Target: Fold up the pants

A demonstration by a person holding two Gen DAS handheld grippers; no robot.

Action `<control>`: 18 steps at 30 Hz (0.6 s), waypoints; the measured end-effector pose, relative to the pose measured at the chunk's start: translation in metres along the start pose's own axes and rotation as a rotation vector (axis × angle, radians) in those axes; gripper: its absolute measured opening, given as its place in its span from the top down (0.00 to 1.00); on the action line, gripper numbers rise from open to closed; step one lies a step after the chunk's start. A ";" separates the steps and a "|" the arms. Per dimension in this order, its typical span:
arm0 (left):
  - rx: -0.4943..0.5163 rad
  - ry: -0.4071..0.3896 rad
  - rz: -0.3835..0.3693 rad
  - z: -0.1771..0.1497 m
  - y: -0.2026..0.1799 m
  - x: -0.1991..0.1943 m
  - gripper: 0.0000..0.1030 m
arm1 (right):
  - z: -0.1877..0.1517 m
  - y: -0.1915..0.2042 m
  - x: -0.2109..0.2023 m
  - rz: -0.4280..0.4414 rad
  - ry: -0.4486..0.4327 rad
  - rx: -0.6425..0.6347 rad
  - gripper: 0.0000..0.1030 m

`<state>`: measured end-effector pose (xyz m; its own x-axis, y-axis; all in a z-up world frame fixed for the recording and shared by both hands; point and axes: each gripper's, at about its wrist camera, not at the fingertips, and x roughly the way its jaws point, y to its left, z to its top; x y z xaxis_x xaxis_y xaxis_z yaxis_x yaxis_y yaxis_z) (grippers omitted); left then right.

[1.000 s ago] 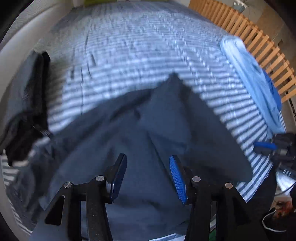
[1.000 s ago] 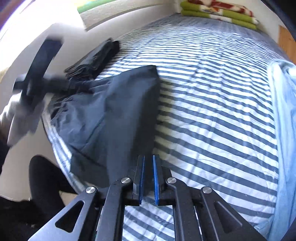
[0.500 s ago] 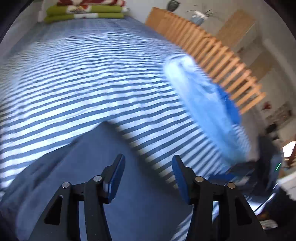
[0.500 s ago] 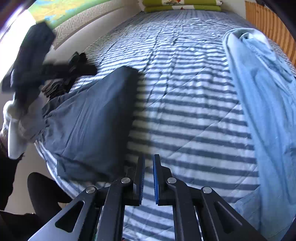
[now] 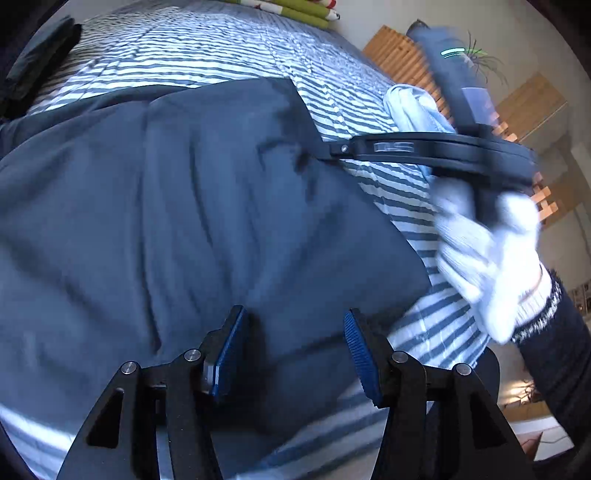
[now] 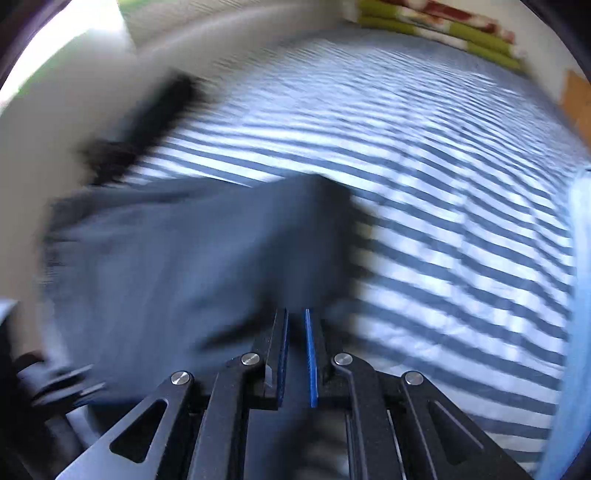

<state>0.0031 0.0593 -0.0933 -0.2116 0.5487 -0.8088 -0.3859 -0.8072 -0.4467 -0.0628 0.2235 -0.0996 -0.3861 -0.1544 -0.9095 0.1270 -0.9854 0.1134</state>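
Note:
Dark navy pants (image 5: 184, 221) lie spread across the striped bed (image 5: 221, 55), creased and partly folded. Just above their near edge my left gripper (image 5: 293, 347) stands open, its blue pads (image 5: 229, 350) apart with only the cloth below them. A white-gloved hand (image 5: 487, 258) holds my right gripper (image 5: 332, 149), whose tip is at the pants' right edge. The right wrist view is blurred: the right gripper (image 6: 295, 314) is shut with a thin empty slit, over the near right corner of the pants (image 6: 184, 266).
A folded black garment (image 5: 33, 62) lies at the bed's far left edge. A light blue garment (image 5: 413, 107) sits at the right by a wooden slatted rail (image 5: 399, 59). Green and red blankets (image 6: 443, 26) are stacked at the far end.
Both cameras swung and sank toward the pants. The left gripper came back over the near edge, jaws slightly wider. The right gripper moved left to the pants' edge, still shut.

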 end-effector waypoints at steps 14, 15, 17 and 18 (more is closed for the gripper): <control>-0.307 -0.281 0.354 0.011 0.203 -0.184 0.13 | 0.007 0.054 -0.039 0.053 -0.032 -0.043 0.76; -0.337 -0.247 0.341 0.016 0.220 -0.183 0.13 | 0.006 0.059 -0.038 0.058 -0.028 -0.046 0.76; -0.357 -0.173 0.314 0.026 0.248 -0.173 0.13 | 0.005 0.067 -0.034 0.068 -0.013 -0.045 0.76; -0.348 -0.139 0.291 0.030 0.255 -0.166 0.13 | 0.004 0.071 -0.033 0.064 -0.007 -0.050 0.76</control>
<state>-0.0871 -0.2309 -0.0612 -0.3934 0.2937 -0.8712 0.0256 -0.9437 -0.3298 -0.0450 0.1585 -0.0603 -0.3824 -0.2177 -0.8980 0.1971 -0.9687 0.1509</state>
